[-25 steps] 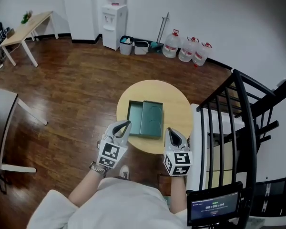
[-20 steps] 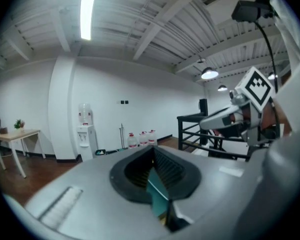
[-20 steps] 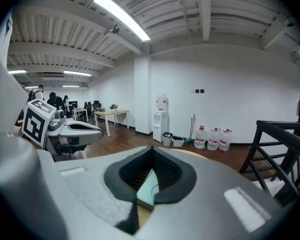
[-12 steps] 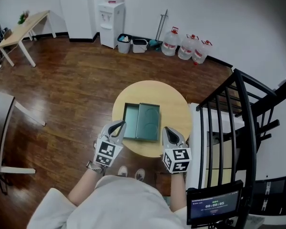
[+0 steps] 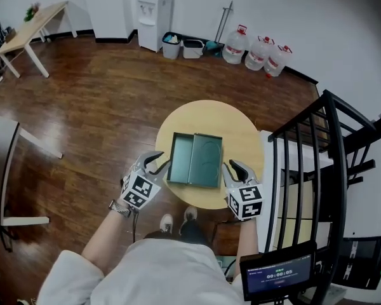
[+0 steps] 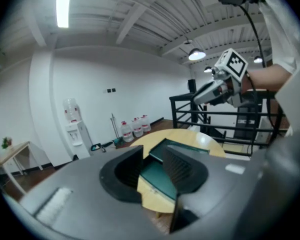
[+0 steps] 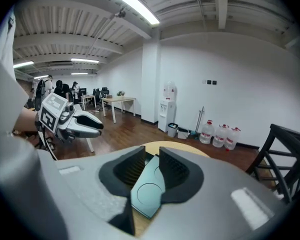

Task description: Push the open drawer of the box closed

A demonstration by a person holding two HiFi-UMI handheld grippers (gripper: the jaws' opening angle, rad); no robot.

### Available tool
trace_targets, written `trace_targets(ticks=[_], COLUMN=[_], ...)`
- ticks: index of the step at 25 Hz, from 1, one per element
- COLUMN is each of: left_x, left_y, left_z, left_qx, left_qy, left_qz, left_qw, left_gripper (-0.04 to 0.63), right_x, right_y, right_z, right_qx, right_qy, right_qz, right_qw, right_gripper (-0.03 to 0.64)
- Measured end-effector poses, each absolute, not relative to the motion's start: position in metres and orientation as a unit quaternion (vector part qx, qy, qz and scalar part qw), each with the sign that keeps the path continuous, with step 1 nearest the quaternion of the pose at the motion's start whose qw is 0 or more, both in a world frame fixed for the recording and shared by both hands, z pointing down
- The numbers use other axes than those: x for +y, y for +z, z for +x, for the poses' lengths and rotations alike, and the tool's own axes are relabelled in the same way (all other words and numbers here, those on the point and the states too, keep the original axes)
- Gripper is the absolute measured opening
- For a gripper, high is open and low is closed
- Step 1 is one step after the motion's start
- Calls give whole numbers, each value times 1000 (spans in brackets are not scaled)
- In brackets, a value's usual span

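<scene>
The green box (image 5: 206, 161), its drawer (image 5: 180, 157) open leftward, lay on the round table (image 5: 232, 122); left gripper (image 5: 160, 161) and right gripper (image 5: 232, 168) flanked its near corners, jaws just opening, released, holding nothing

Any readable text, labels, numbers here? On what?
Nothing reads clearly.
Small screen: timer-like digits, too small to read.
Water jugs: labels too small to read.
Green box: no print visible.

Box (image 5: 195, 159) matt green; table (image 5: 209, 116) smooth pale wood; floor (image 5: 95, 94) glossy dk wood.
</scene>
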State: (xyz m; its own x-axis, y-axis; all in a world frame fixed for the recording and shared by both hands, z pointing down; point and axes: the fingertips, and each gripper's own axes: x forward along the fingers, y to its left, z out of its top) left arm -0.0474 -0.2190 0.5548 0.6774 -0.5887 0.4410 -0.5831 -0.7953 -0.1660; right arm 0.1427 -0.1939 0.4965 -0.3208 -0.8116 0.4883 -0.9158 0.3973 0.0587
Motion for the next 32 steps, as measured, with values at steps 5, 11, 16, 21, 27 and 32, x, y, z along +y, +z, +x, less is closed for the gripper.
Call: trace_targets(ticks=[5,11,16,21,27,32], left_x=[-222,-221,-232,-235,-234,-233], left_y=[613,661,695,727,751,752], left_z=[-49,-57,-62,-65,-66,-67], left_qx=[250,191,154,136,113,116], left_qy=[-325,-389,-436,-460,-471,-472], left_qz=[-912,-898,-880,-866,-860,-858], left_qw=[-15,-79,-110,-140,-159,-166], left_gripper=[164,167,167,167,167,167], right_x=[-208,-214,-217,-203,-198,-205], right_y=[538,587,632,672,680,687], right_z=[143,127,130,130,114,106], right_qx=[-806,-826,-815,-798,-809,-797], right_qy=[172,221,284,318,222,88], right_qz=[513,446,421,384,303,218], right_qw=[239,265,281,338,452,556], right_gripper=[101,112,112,112,112,112])
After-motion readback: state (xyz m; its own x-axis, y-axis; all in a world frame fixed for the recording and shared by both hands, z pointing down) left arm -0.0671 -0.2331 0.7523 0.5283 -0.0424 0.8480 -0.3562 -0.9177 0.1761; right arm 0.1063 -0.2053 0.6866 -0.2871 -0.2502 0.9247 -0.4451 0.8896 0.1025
